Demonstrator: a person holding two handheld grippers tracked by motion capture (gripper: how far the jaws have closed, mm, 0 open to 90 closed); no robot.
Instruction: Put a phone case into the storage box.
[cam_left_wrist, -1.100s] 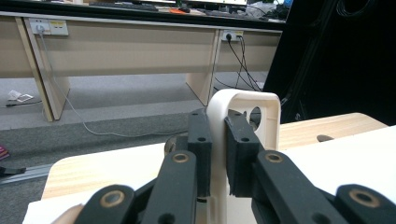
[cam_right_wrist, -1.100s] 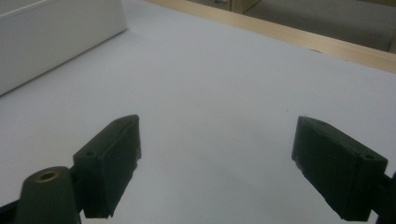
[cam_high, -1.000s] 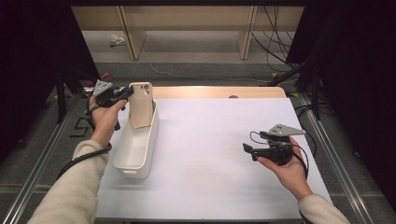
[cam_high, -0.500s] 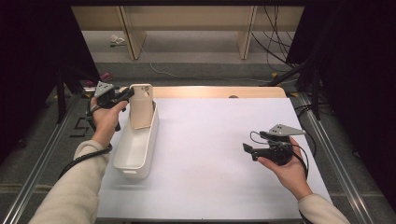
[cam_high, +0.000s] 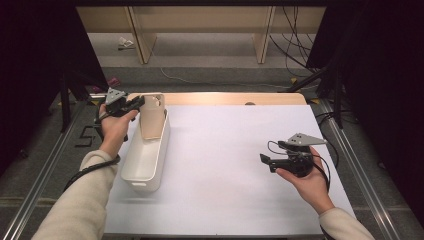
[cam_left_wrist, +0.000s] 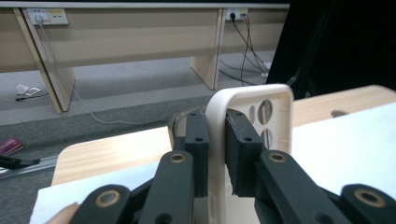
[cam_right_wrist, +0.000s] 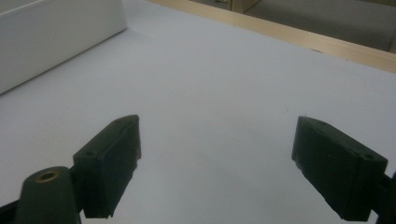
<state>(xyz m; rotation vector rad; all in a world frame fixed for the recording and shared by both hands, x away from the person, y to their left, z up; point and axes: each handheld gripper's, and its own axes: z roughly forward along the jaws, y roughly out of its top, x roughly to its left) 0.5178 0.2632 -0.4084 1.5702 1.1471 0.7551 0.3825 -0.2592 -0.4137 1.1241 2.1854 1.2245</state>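
Note:
A beige phone case (cam_high: 151, 117) stands upright at the far end of a white bin (cam_high: 142, 172) on the left of the table. My left gripper (cam_high: 137, 104) is shut on the case's upper left edge. In the left gripper view the case's rim (cam_left_wrist: 252, 93) runs between the two black pads (cam_left_wrist: 239, 144), with its camera cut-outs facing right. My right gripper (cam_high: 265, 161) hangs over the white mat on the right side, held in a hand, pointing left. Its jaws (cam_right_wrist: 217, 140) stand open with nothing between them.
The white mat (cam_high: 225, 145) covers most of the wooden table (cam_high: 225, 98). In the right gripper view the white bin's side (cam_right_wrist: 56, 32) is at the upper left. Metal rails run along both table sides, and wooden furniture legs and cables stand on the floor behind.

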